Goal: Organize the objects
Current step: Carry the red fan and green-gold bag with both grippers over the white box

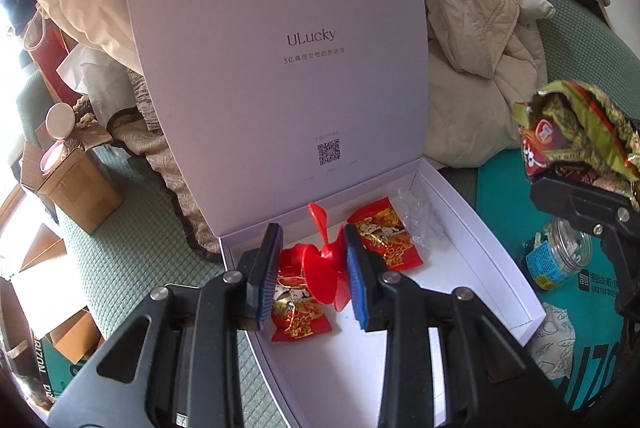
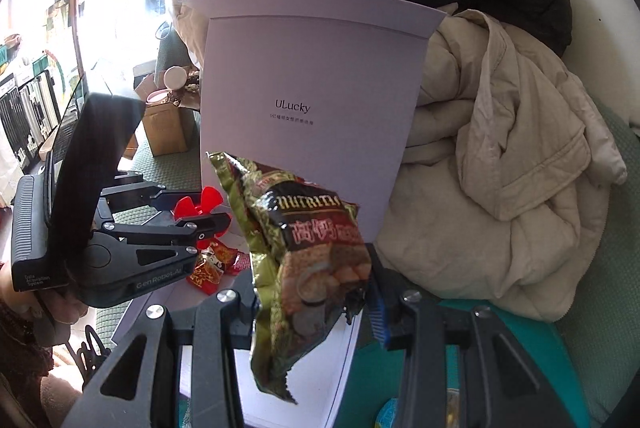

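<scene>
- Red plastic propeller [image 1: 320, 260] is pinched between the pads of the left gripper [image 1: 314, 268] above the white ULucky box [image 1: 480, 248], whose lid is stood upright.
- Two red candy packets [image 1: 384, 236] and a clear wrapper [image 1: 416, 220] are seen lying inside the box.
- A green snack bag [image 2: 304, 248] is clamped by the right gripper [image 2: 316, 292] beside the box.
- A small jar [image 1: 560, 260] is seen on a teal surface beside the box.
- Beige jackets [image 2: 500, 168] are piled behind.

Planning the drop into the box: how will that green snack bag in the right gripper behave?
The snack bag looks crinkly and floppy, sagging below the right gripper, so it probably bends rather than stands. Its torn top suggests contents could spill if tipped. Likely light for its size.
</scene>
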Available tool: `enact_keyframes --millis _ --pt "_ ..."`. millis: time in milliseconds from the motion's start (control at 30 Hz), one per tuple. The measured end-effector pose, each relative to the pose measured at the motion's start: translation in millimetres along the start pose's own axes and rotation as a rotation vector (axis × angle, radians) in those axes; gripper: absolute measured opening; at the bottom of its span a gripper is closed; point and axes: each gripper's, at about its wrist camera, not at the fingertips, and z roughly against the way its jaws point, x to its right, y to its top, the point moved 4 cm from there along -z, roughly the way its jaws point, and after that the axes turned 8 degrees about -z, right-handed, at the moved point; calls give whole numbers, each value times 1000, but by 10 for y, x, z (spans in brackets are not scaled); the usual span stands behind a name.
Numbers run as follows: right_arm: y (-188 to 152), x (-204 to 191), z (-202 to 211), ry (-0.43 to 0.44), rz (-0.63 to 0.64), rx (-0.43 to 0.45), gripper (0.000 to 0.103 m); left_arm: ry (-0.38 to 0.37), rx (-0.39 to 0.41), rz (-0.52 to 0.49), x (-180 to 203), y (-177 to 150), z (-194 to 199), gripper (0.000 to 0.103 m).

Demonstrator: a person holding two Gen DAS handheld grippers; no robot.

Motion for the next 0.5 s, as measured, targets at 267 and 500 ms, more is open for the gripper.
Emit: enact_keyframes --millis 267,500 --pt "-18 -15 -329 -8 10 -40 41 22 -40 12 -71 -24 -340 29" --pt "-69 5 -586 -5 -1 -75 41 20 -72 9 -80 -80 -556 29"
